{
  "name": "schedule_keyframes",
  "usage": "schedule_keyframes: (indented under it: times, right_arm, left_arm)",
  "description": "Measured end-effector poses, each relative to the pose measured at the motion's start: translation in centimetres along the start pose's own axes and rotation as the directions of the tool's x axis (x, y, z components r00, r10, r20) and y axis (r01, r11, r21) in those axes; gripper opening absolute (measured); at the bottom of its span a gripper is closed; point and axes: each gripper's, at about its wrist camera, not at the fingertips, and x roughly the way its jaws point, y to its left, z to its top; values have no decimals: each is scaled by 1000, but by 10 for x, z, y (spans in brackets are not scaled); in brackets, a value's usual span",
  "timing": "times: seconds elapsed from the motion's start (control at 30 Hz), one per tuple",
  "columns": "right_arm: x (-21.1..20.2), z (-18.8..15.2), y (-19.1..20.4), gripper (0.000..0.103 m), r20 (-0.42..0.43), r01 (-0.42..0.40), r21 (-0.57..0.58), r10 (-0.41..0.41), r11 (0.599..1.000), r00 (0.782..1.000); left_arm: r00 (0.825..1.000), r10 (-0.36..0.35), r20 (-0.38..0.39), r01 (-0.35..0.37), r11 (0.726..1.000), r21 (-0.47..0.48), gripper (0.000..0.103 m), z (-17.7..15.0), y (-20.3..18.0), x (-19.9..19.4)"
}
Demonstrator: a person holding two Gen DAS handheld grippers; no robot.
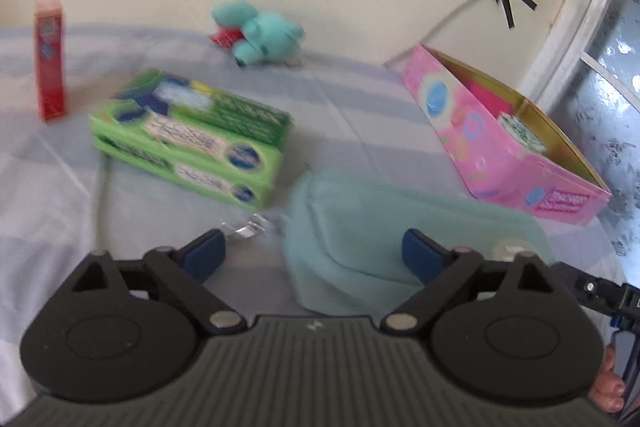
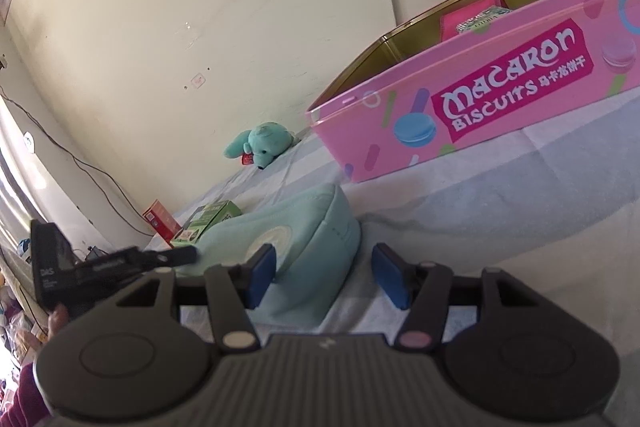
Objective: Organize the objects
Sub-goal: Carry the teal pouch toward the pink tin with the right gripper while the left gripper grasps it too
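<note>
Our right gripper is open around the soft teal pouch. Our left gripper is open just above it. We should squeeze gently, then lift it into the pink tin ahead.

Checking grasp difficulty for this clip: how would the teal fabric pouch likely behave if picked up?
The teal fabric pouch looks soft and rounded, so it would probably sag and deform under a pinch. Its cloth surface likely grips well rather than slipping. It lies flat, so rolling seems unlikely.
</note>
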Motion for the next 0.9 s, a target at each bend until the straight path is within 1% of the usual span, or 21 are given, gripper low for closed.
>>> schedule_keyframes:
  times: [0.13,0.17,0.27,0.33,0.5,0.57,0.63,0.73,0.9]
  right_arm:
    - [2,-1,6,56,-11,1,-32,-2,999,1000]
    - [3,-1,8,56,-17,4,-46,-5,999,1000]
    - [4,-4,15,56,-21,28,-87,-30,996,999]
    - [2,-5,17,56,-17,44,-97,-46,994,999]
    - [-13,-9,14,55,-5,97,-117,-99,988,995]
    - [-23,-10,11,55,6,143,-138,-144,980,990]
    - [-36,-12,5,55,21,175,-135,-174,975,985]
    - [-58,-15,-6,55,42,213,-108,-209,971,977]
    - [-90,-18,-25,55,92,292,-69,-285,954,954]
  left_arm:
    - [1000,-25,3,25,998,63,89,-10,-23,2]
    - [1000,-11,9,10,997,75,89,-12,-27,1]
    - [1000,1,20,-3,997,77,89,-17,-34,-1]
    - [1000,-9,13,8,997,72,88,-18,-36,-3]
    - [998,-57,-9,58,995,82,87,-28,-52,-7]
    - [995,-93,-23,95,990,103,87,-33,-64,-8]
    - [993,-112,-32,115,985,130,87,-38,-78,-7]
    - [987,-153,-57,160,974,162,87,-41,-99,-2]
    - [971,-212,-111,232,947,223,87,-45,-138,9]
